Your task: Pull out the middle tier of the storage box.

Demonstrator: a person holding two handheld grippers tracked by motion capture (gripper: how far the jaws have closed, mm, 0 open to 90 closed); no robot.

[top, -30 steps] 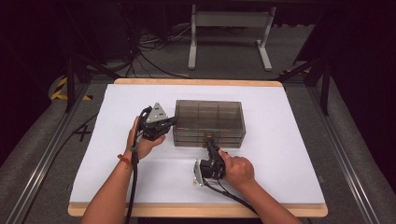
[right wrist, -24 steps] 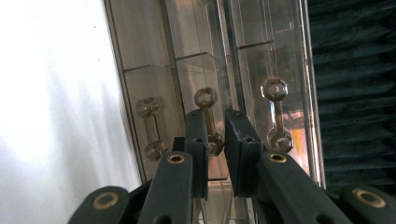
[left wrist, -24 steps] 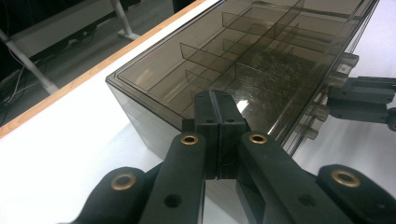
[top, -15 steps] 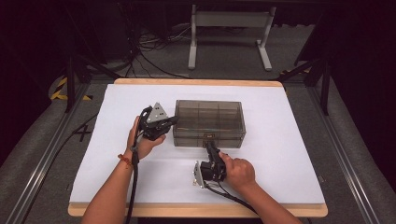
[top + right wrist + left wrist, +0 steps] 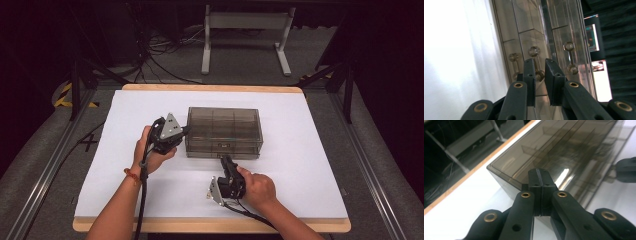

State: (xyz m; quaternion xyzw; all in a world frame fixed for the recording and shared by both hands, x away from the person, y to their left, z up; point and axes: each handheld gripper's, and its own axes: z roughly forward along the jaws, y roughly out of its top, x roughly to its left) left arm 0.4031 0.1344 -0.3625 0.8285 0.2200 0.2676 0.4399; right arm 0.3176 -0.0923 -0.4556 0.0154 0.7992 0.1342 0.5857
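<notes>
A smoked clear drawer box [image 5: 224,131] is set on the white table [image 5: 300,190], its long front face turned toward the person. All places are given relative to this box.

The left gripper [image 5: 176,136] is held at the box's left end, with the tips touching or just at the end wall near the top edge. In the left gripper view the left gripper [image 5: 540,176] is seen with its jaws clenched flat together, nothing between them, against the box [image 5: 564,150] corner.

The right gripper [image 5: 226,161] is held at the middle of the front face, pointing into it from the near side. In the right gripper view the right gripper [image 5: 539,72] is closed to a narrow gap around the clear drawer handle [image 5: 537,63]; the pads are at the handle's lower knob, but whether they press it cannot be told. A second clear handle [image 5: 571,57] is seen beside it, apart from the jaws.
</notes>
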